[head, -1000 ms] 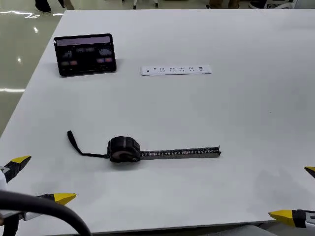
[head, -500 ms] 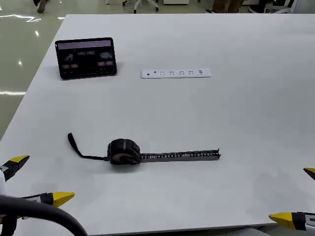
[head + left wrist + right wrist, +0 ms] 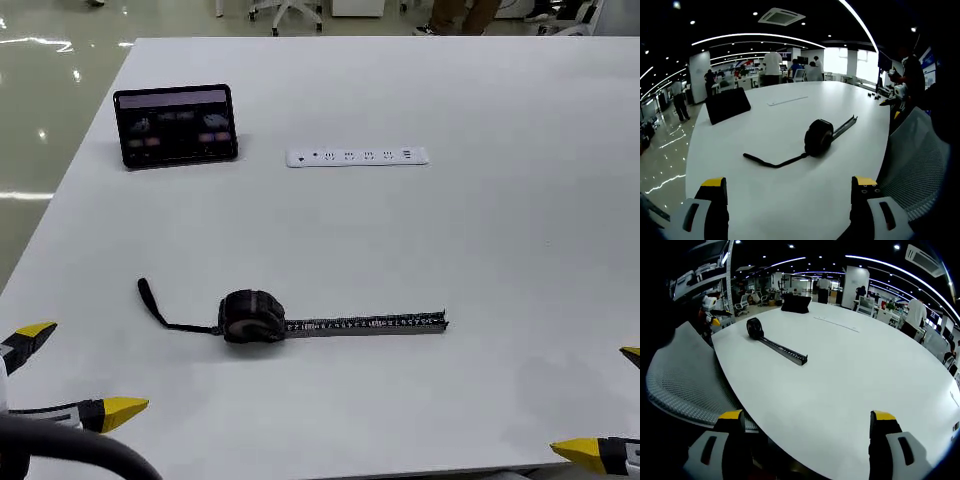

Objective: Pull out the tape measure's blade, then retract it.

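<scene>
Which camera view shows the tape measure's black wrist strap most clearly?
The left gripper view: the black wrist strap lies near, its whole curve visible. The head view shows it smaller, beside the black case. The right gripper view leaves it too small to tell.

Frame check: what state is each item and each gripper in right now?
tape measure: lying on the table, untouched
blade: partly pulled out, lying flat
tablet: propped up, screen lit
power strip: lying flat, nothing plugged in
left gripper: open, empty
right gripper: open, empty
</scene>
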